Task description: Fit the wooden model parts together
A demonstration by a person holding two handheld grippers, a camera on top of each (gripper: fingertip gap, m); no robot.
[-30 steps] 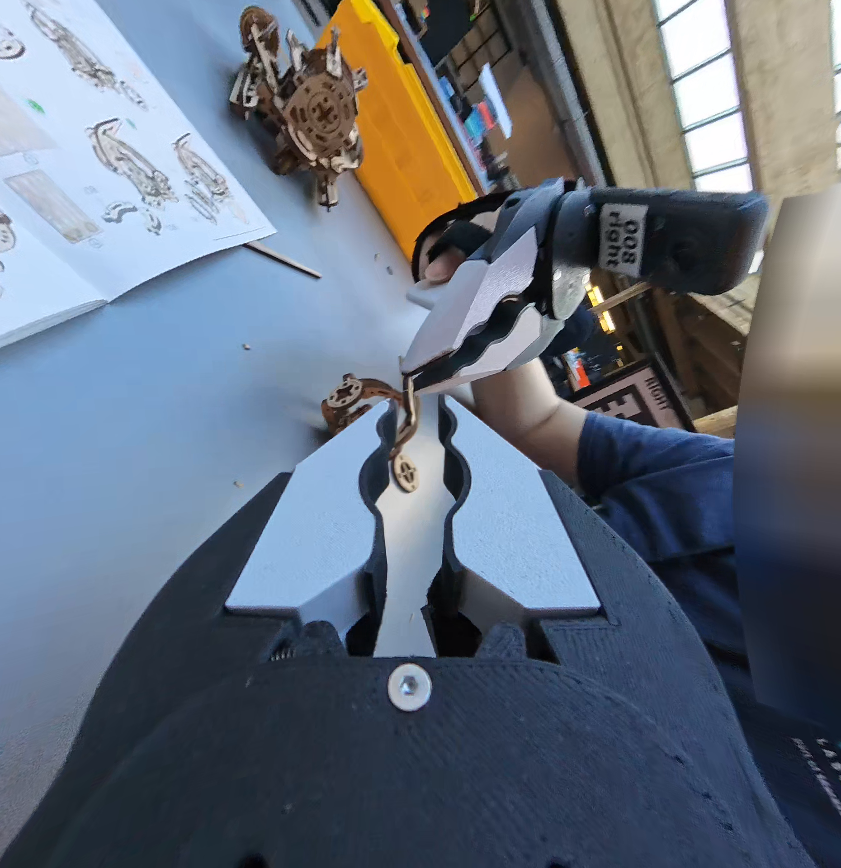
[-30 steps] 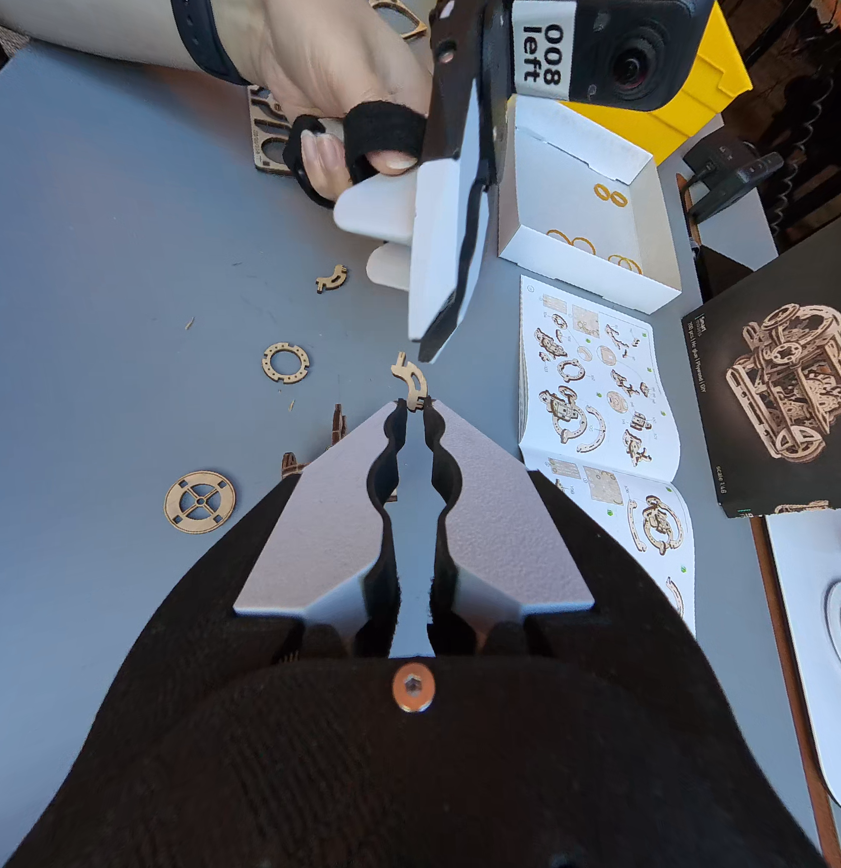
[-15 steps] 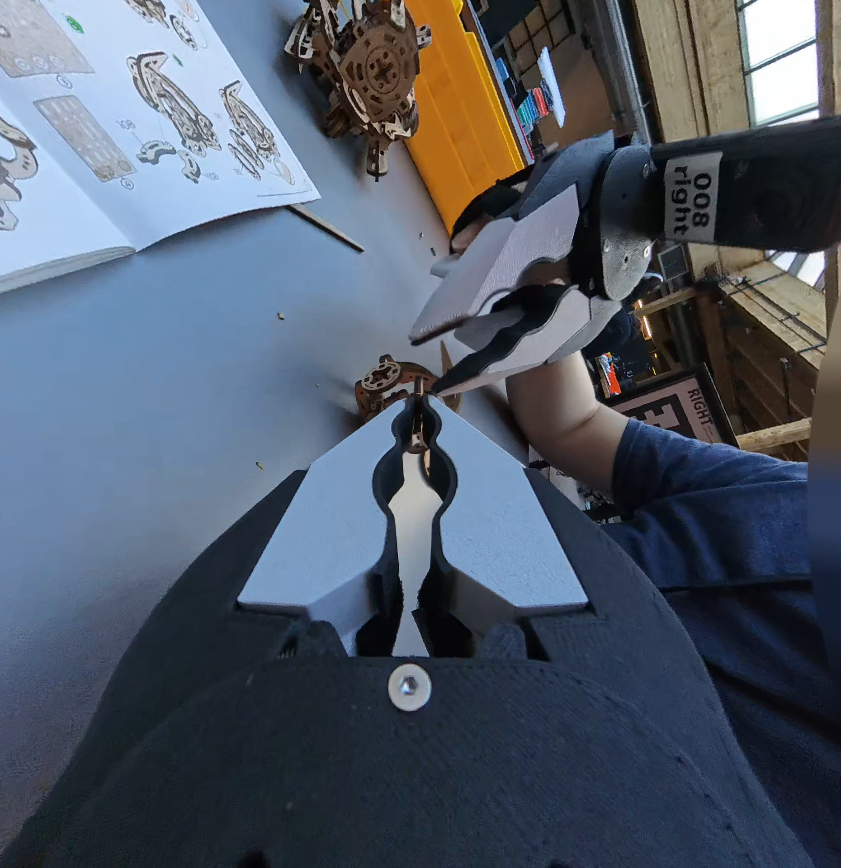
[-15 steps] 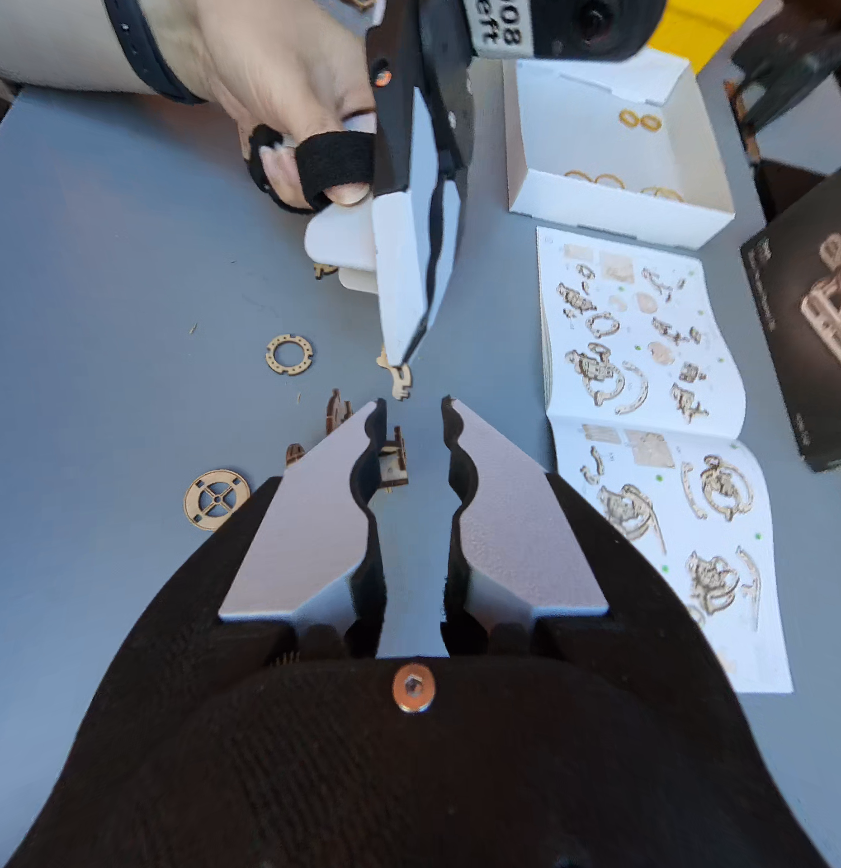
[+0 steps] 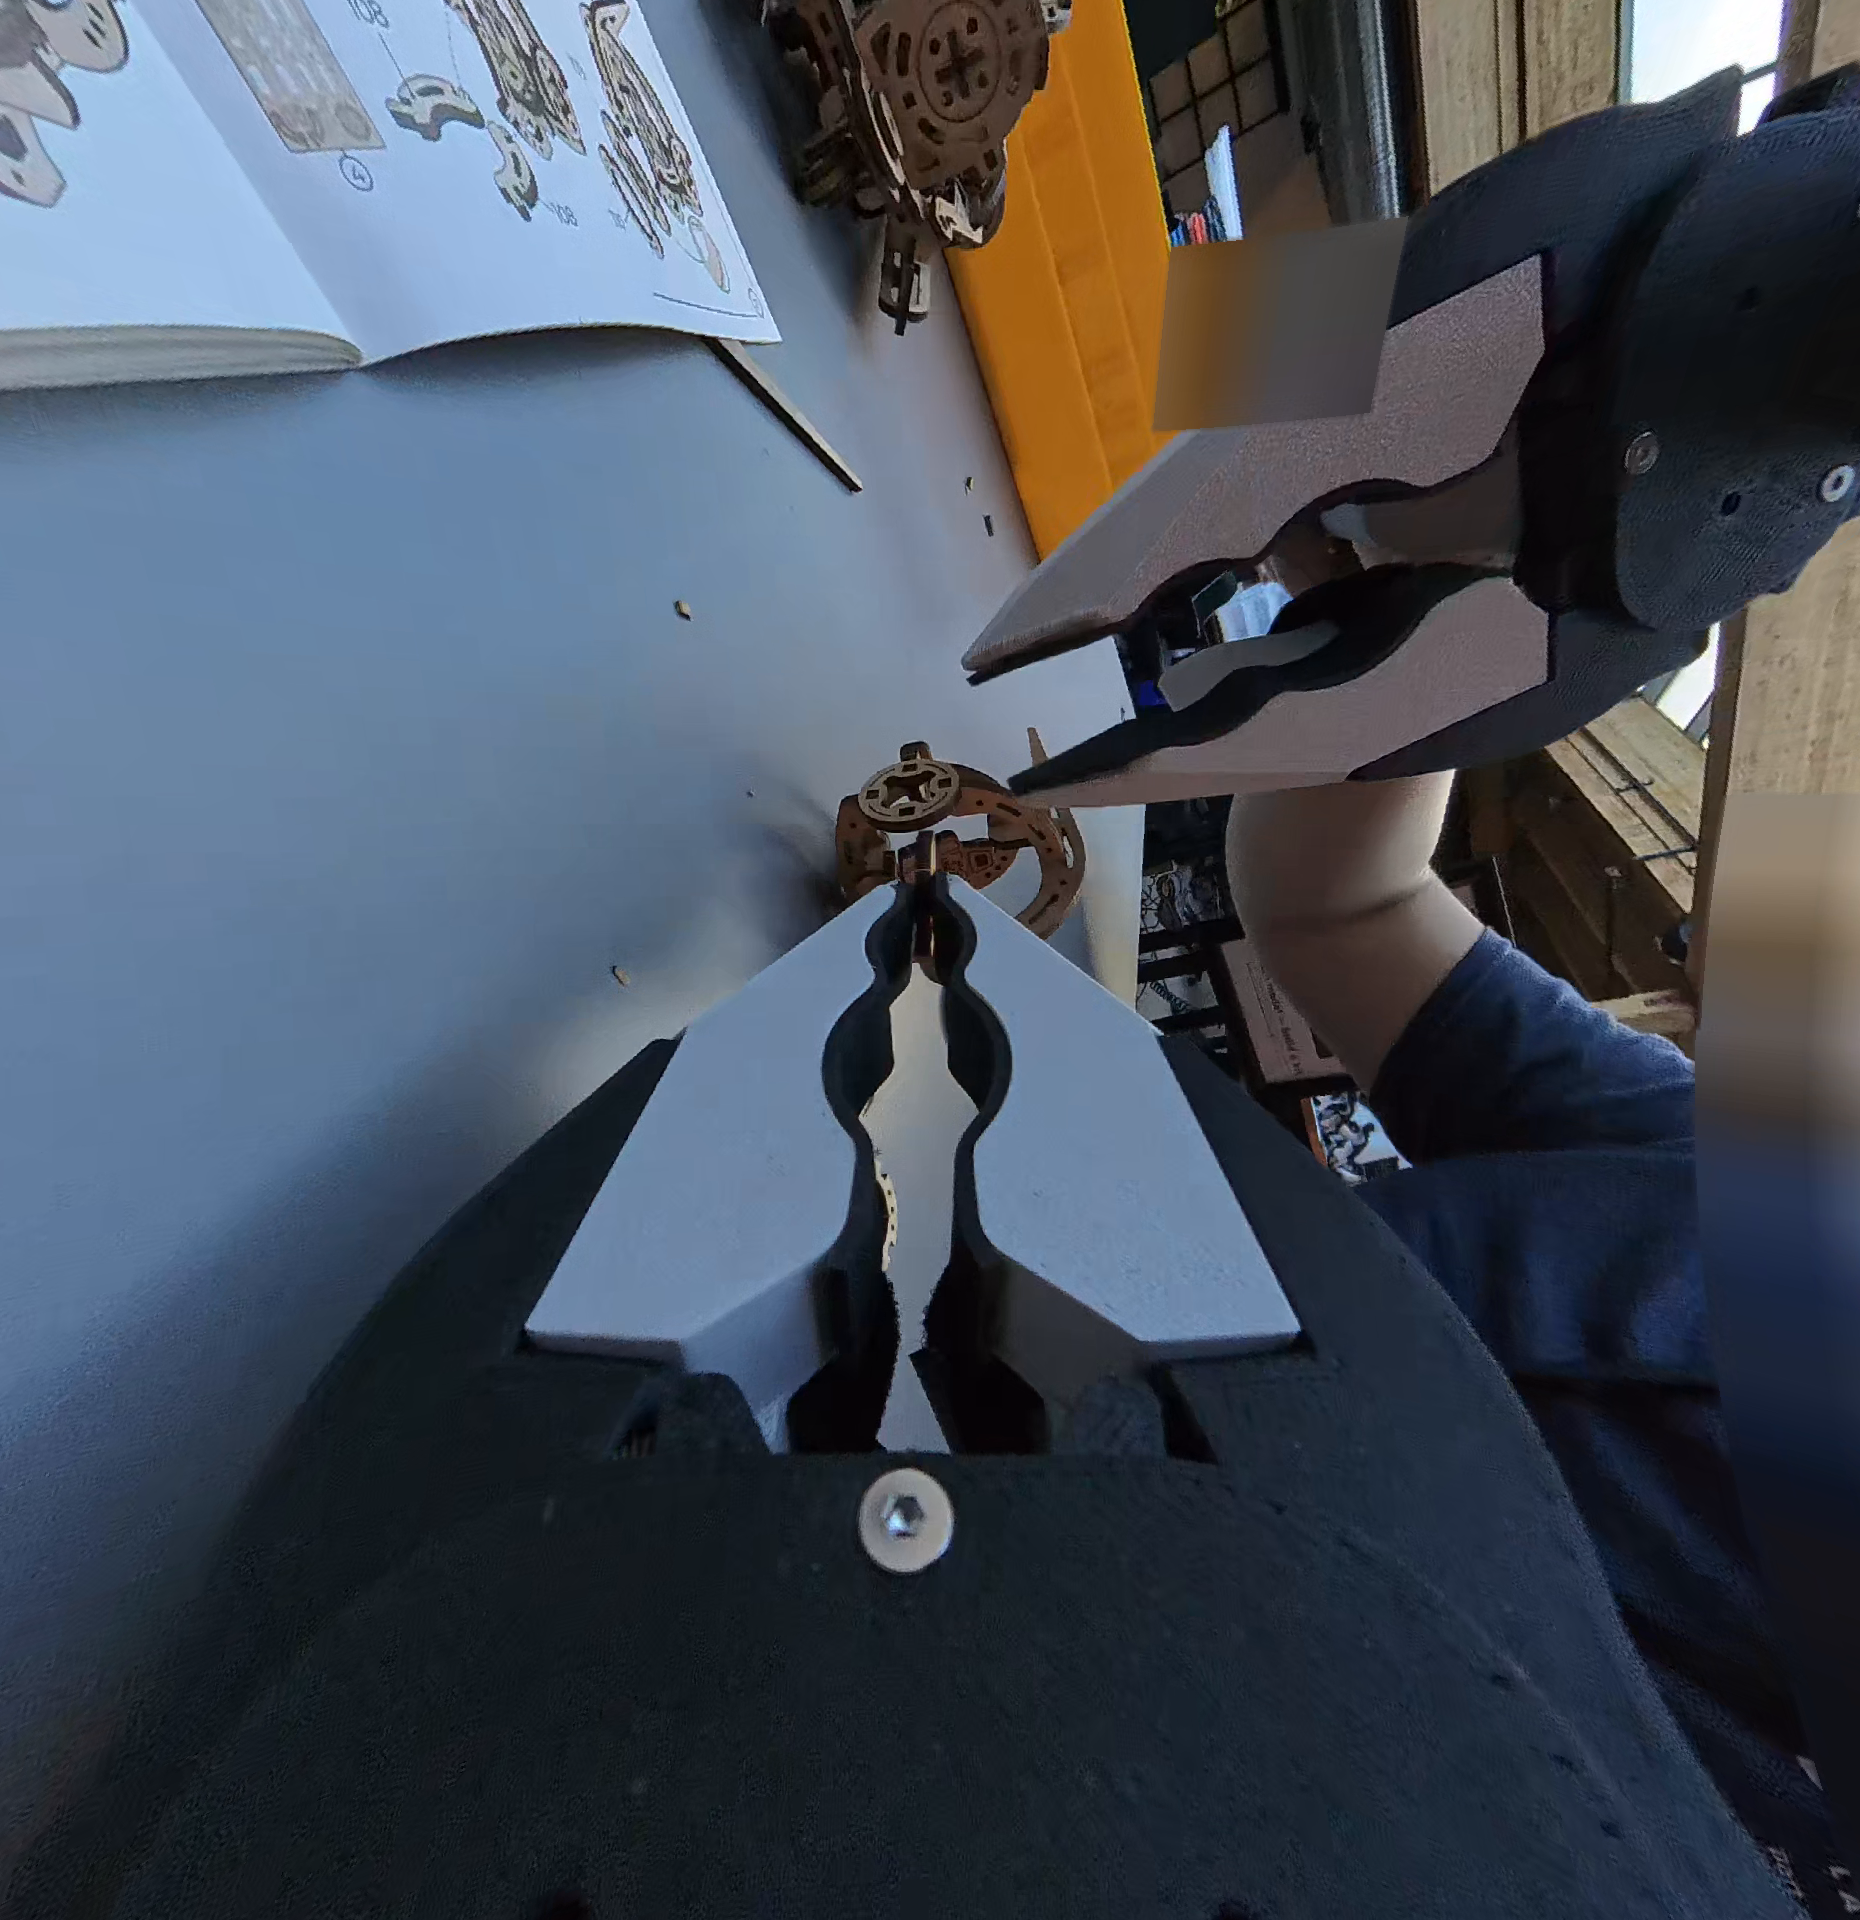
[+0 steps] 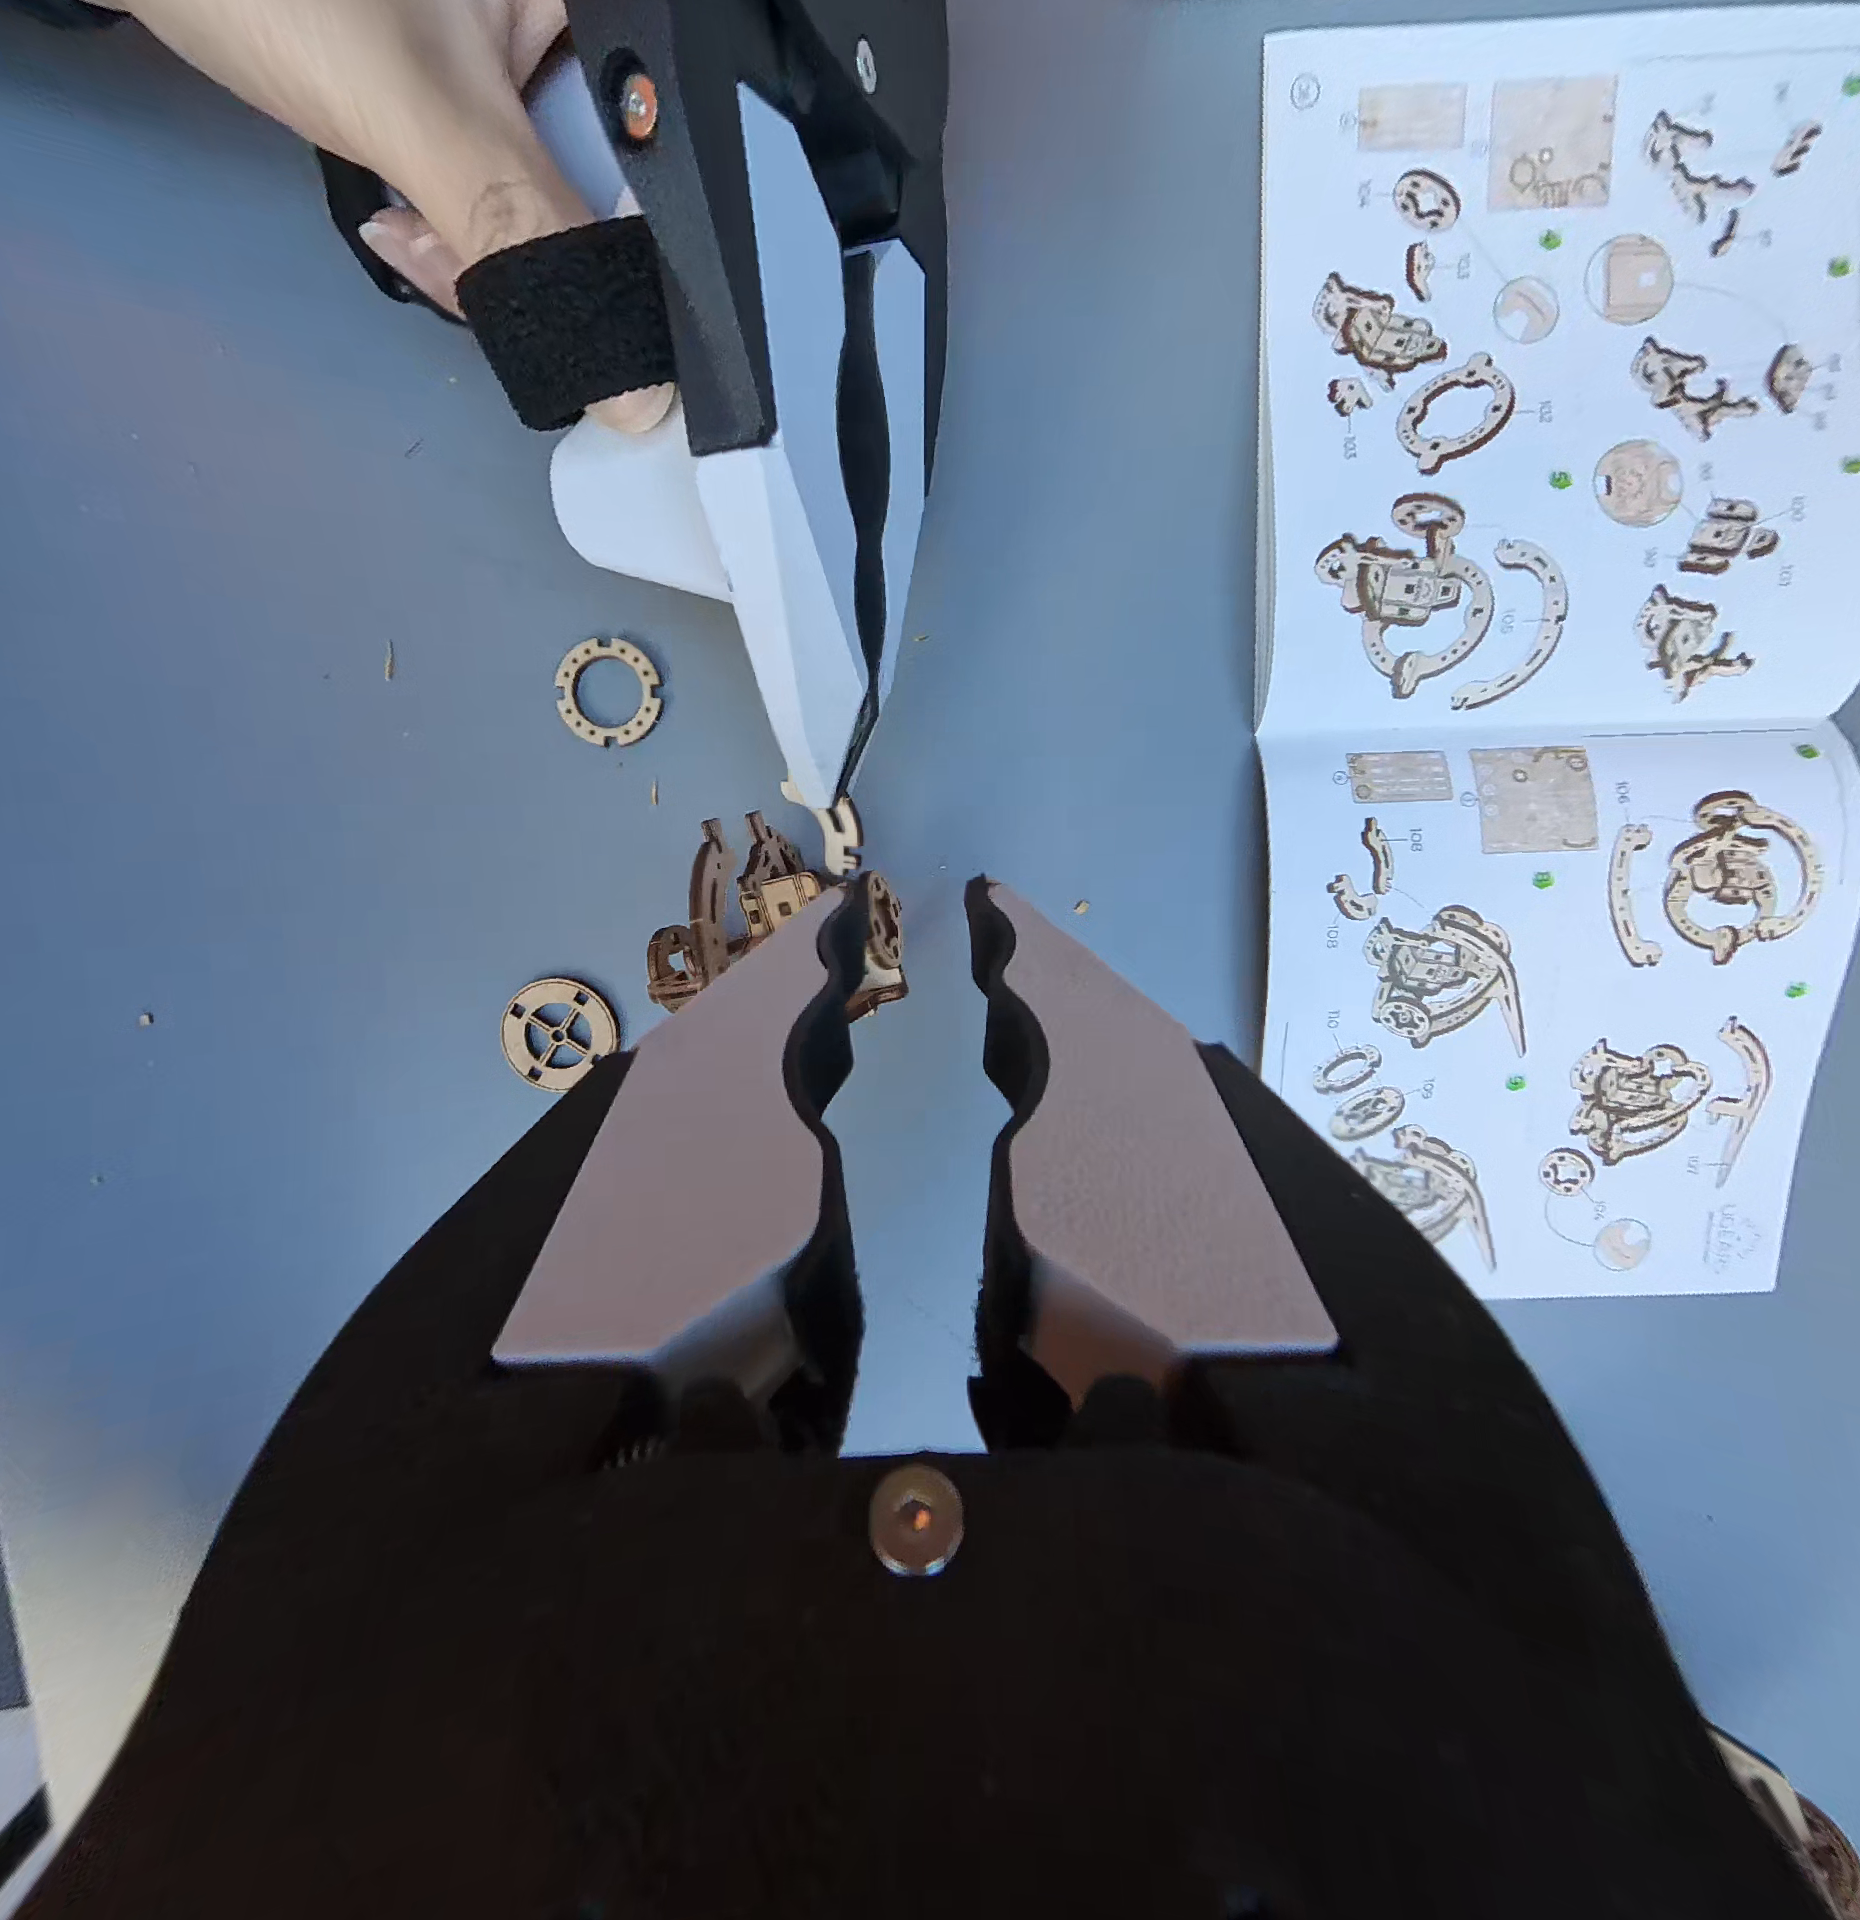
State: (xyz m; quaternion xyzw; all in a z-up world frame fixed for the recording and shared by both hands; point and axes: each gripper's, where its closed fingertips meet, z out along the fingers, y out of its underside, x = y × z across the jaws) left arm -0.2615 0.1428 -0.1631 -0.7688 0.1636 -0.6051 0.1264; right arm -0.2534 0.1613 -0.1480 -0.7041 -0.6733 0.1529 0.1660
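Note:
My left gripper [image 5: 921, 896] is shut on a small curved wooden piece [image 5: 918, 860], which sticks out of its tips. It holds the piece right at a brown wooden sub-assembly [image 5: 962, 831] lying on the grey table. In the right wrist view the left gripper [image 6: 841, 792] comes down from above with the piece [image 6: 841, 834] just above the sub-assembly [image 6: 744, 914]. My right gripper [image 6: 915, 899] is open and empty. Its left finger lies over the sub-assembly, whose wheel end shows between the fingers. It also shows in the left wrist view [image 5: 993, 727], just above the sub-assembly.
A loose wooden ring [image 6: 607, 691] and a spoked disc [image 6: 559, 1034] lie left of the sub-assembly. An open instruction booklet [image 6: 1528, 644] lies to the right. In the left wrist view a larger built wooden model [image 5: 926, 104] and a yellow bin [image 5: 1071, 312] stand farther off. My left and right fingertips are right by each other.
The small piece passed from my right gripper to my left: the left shut on it, the right opened. Both have since moved down to the sub-assembly.

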